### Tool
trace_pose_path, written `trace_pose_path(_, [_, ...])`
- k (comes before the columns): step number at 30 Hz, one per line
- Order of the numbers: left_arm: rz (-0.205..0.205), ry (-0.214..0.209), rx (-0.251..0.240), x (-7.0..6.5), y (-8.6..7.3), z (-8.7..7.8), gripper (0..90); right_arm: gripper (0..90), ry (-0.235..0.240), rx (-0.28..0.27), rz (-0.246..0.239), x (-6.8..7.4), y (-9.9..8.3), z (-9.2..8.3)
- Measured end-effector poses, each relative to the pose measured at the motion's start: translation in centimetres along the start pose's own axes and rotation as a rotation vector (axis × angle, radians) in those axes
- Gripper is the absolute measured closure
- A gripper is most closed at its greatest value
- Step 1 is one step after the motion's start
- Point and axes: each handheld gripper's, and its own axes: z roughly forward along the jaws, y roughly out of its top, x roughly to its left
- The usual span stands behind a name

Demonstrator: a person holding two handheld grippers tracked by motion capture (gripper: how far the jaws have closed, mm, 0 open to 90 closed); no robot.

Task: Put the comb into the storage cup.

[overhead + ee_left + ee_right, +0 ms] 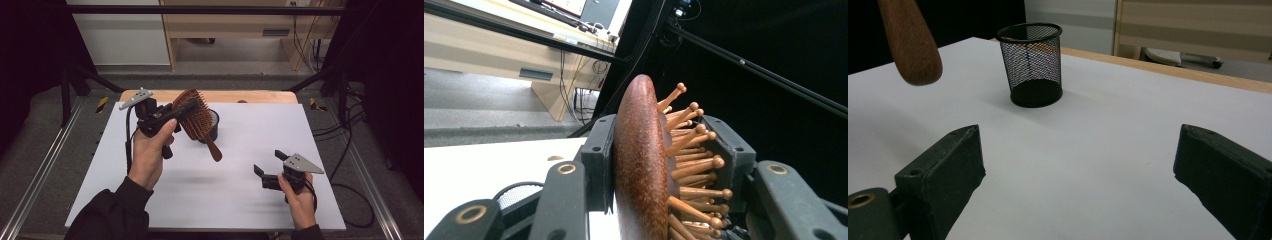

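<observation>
White surface (250, 165) carries a mesh cup (1031, 64) at upper centre. Left gripper (167, 116) fingers pinch the hairbrush (196, 117) head, handle hanging free for insertion. Right gripper (267, 167) fingers are spread, empty.

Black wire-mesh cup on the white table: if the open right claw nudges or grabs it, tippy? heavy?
The black wire-mesh cup looks empty and see-through, so probably light and easy to slide on the smooth white table. It stands upright, taller than its narrower base, so a push near the rim may tip it, and it could then roll. The right claw could dent thin mesh.
</observation>
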Motion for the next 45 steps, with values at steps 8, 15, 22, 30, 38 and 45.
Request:
trace_pose_path(8, [0.03,0.015,-0.02,0.5,1.4,0.8,52.5,5.4,-0.003,-0.024,0.013,-0.4,-0.7,-1.4])
trace_pose_path(15, [0.033,0.021,-0.031,0.7,2.1,2.0,52.5,6.4,-0.015,-0.044,0.045,-0.5,-0.4,-1.3])
trace_pose_path(22, [0.065,0.047,-0.035,1.0,3.1,3.3,52.5,6.3,-0.003,-0.044,0.041,-0.4,-0.3,-1.2])
trace_pose_path(30, [0.064,0.074,-0.053,1.9,4.2,4.2,52.5,6.3,0.002,-0.048,0.045,-0.6,-0.3,-1.2])
trace_pose_path(38, [0.068,0.095,-0.052,2.7,4.5,4.8,52.5,6.3,0.007,-0.047,0.047,-0.5,-0.3,-1.1])
trace_pose_path(45, [0.081,0.107,-0.059,2.8,4.8,5.0,52.4,6.3,0.009,-0.048,0.046,-0.5,-0.3,-1.1])
